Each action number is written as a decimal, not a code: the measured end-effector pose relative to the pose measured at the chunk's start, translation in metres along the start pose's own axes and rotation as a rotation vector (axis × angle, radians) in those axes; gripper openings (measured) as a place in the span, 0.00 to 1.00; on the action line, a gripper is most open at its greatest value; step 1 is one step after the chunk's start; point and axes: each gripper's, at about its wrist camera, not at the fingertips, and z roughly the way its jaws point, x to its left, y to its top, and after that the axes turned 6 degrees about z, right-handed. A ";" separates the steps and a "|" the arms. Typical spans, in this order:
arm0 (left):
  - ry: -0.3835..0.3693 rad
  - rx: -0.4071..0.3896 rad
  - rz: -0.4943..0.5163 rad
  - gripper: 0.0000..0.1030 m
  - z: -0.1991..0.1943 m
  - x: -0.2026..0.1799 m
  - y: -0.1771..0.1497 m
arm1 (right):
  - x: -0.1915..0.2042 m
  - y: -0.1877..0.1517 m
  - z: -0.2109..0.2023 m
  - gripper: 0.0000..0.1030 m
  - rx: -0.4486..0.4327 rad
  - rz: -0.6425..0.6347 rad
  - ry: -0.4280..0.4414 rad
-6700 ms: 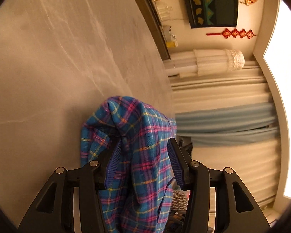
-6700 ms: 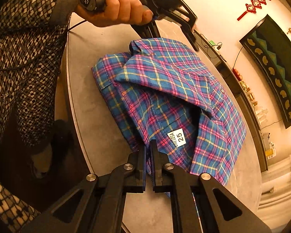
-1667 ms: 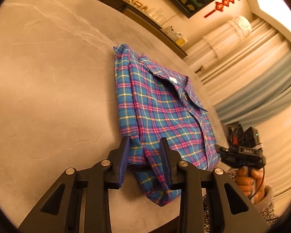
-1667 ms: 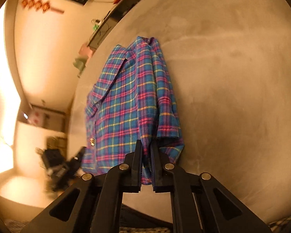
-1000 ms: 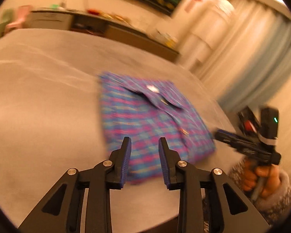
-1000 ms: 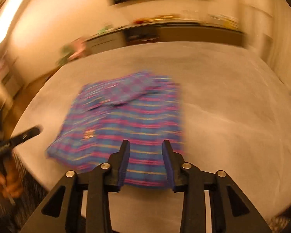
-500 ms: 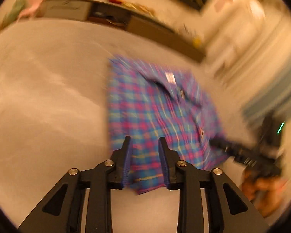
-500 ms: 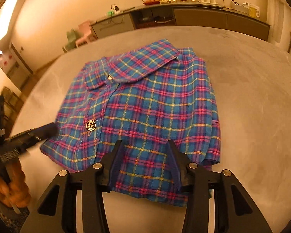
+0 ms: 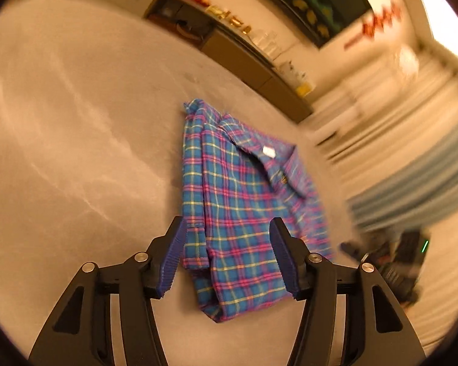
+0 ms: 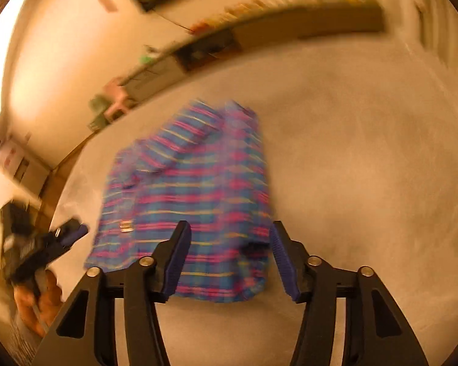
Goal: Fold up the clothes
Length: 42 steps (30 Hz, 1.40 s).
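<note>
Shirt: plaid shirt (image 9: 244, 210) lies folded on the grey table (image 9: 76, 128), collar toward 12 o'clock, hem toward 6.
Left gripper: left gripper (image 9: 227, 257) tilts downward over the hem; fingers (image 9: 174, 256) are spreading, pads clear of the cloth.
Right gripper: right gripper (image 10: 229, 259) angles down at the hem's other corner, jaws widening, gripping nothing.
Hand: a hand (image 10: 35, 302) at 8 o'clock in the right view grips the left tool's handle.
Blur: right view smeared.
</note>
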 end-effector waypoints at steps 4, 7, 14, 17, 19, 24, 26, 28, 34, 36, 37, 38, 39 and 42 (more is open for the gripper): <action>-0.115 0.046 -0.068 0.57 0.008 0.014 0.003 | 0.083 -0.026 0.001 0.53 0.037 -0.240 0.064; -0.152 0.079 -0.091 0.57 0.017 0.022 0.004 | 0.132 -0.040 0.012 0.53 0.071 -0.325 0.060; -0.164 0.137 -0.060 0.57 0.021 0.030 0.009 | 0.180 -0.041 0.067 0.37 0.171 -0.367 -0.042; -0.156 0.168 -0.013 0.57 0.023 0.027 0.011 | 0.162 -0.042 0.053 0.09 0.192 -0.349 -0.088; -0.125 0.180 0.022 0.57 0.027 0.024 0.014 | 0.147 -0.038 0.028 0.03 0.176 -0.305 -0.079; -0.098 0.122 0.070 0.56 0.009 0.027 0.016 | 0.123 -0.032 -0.027 0.01 0.138 -0.289 -0.114; -0.049 0.093 0.089 0.56 0.000 0.029 0.021 | 0.123 -0.033 -0.044 0.02 0.136 -0.325 -0.106; 0.057 0.084 0.180 0.56 -0.005 0.022 0.024 | 0.125 -0.034 -0.061 0.17 0.133 -0.345 -0.092; 0.203 0.170 0.408 0.52 0.012 -0.002 0.011 | 0.120 -0.041 -0.056 0.27 0.175 -0.393 -0.142; 0.219 0.168 0.432 0.51 0.013 -0.004 0.011 | 0.108 -0.039 -0.073 0.08 0.160 -0.387 -0.166; 0.220 0.167 0.437 0.50 0.012 -0.003 0.010 | 0.100 -0.037 -0.086 0.06 0.159 -0.364 -0.151; 0.226 0.162 0.449 0.50 0.011 -0.003 0.010 | 0.094 -0.036 -0.096 0.05 0.156 -0.350 -0.142; 0.234 0.159 0.466 0.50 0.010 -0.003 0.009 | 0.089 -0.034 -0.109 0.04 0.146 -0.346 -0.142; 0.226 0.149 0.500 0.49 0.010 -0.008 0.009 | 0.078 -0.030 -0.132 0.04 0.127 -0.304 -0.099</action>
